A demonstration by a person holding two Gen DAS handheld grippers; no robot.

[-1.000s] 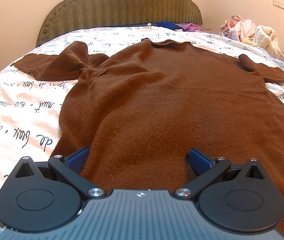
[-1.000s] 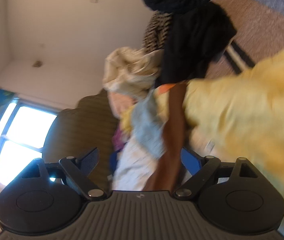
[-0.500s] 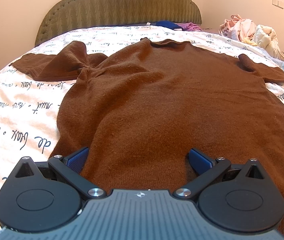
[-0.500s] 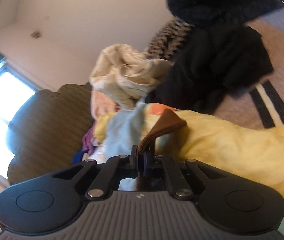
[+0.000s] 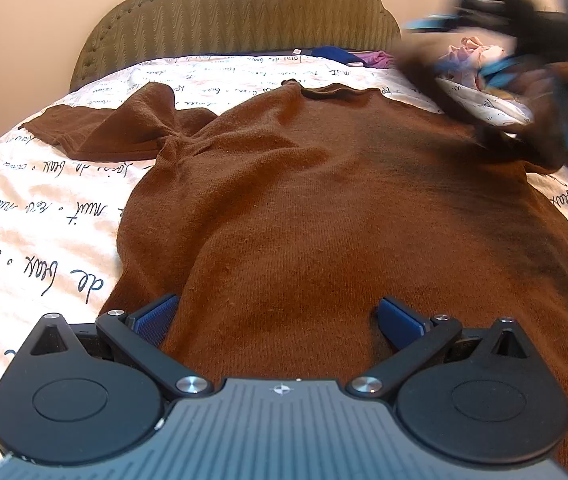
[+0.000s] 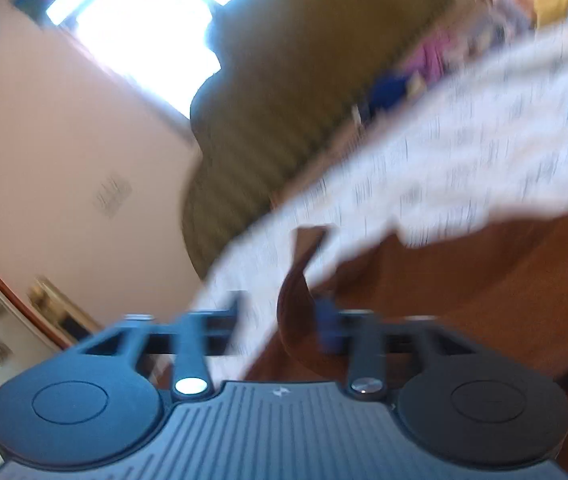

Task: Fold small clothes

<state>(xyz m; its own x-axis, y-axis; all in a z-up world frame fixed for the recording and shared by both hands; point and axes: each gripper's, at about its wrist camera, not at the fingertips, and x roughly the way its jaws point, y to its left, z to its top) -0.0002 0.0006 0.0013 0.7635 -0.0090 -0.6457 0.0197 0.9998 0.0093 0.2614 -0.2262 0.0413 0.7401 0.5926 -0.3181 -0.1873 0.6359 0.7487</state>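
My right gripper [image 6: 284,316] has swung over the brown sweater [image 5: 324,208], sleeve [image 6: 296,312] between its opening fingers; left gripper [image 5: 280,316] unmoved at the hem, fingers spread.

Right wrist view is smeared all over: headboard [image 6: 284,92], window [image 6: 144,20] and the bedsheet [image 6: 464,152] print can't be read. Right gripper [image 6: 284,316] fingers are streaked; jaws are opening, with a strip of the brown sweater [image 6: 484,292] between them (contact with the blue pad can't be judged). From the left wrist, that gripper [image 5: 524,52] is just a dark-and-blue blur over the bed's far right corner, half covering the clothes pile [image 5: 480,52] and the sweater's [image 5: 324,200] right sleeve. Sweater hem is hidden under the left gripper [image 5: 280,320] body; its right side is cut by the frame edge.
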